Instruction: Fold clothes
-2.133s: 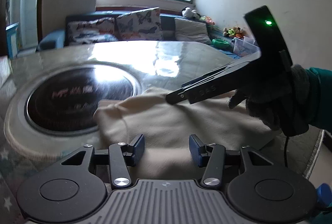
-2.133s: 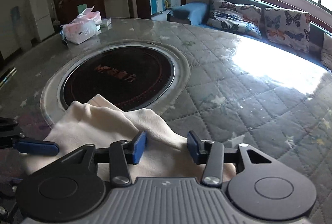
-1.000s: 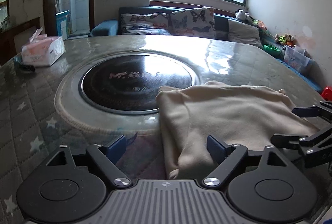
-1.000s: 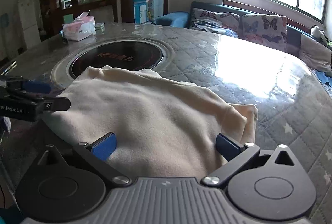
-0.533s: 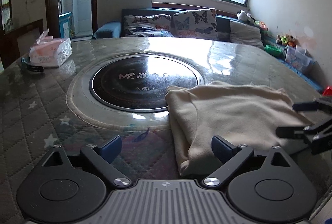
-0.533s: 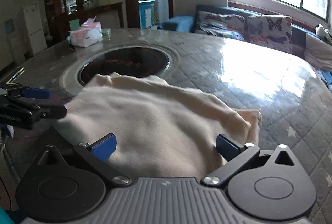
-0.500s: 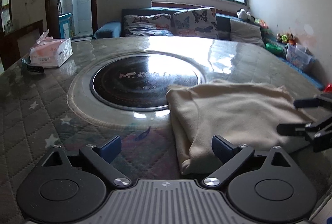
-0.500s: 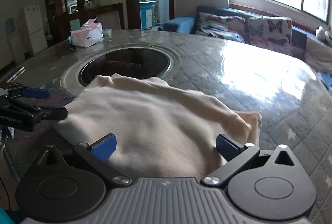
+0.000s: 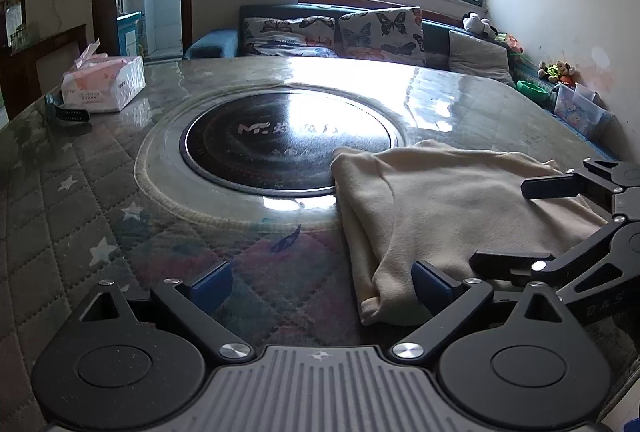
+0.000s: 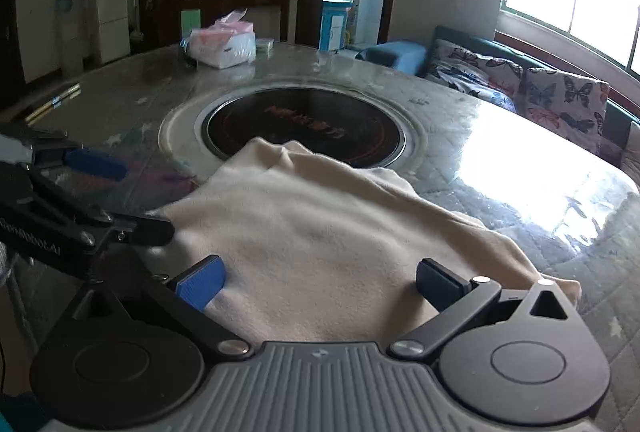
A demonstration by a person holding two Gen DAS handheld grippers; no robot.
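A cream garment (image 9: 448, 207) lies folded on the glass-topped table, its far corner lapping the dark round hotplate (image 9: 288, 139). It also shows in the right wrist view (image 10: 328, 240). My left gripper (image 9: 322, 286) is open and empty, at the garment's near left corner. My right gripper (image 10: 320, 280) is open and empty, just above the garment's near edge. The right gripper also shows at the right of the left wrist view (image 9: 516, 224). The left gripper also shows at the left of the right wrist view (image 10: 124, 195).
A pink tissue box (image 9: 104, 83) and a dark strap (image 9: 68, 115) lie at the table's far left. Chopsticks (image 10: 52, 101) lie near the left edge. A sofa with butterfly cushions (image 9: 360, 31) stands behind the table.
Both grippers went from narrow over the cloth to wide open and drew back. In the last half second both moved a little to the left; the garment lies still.
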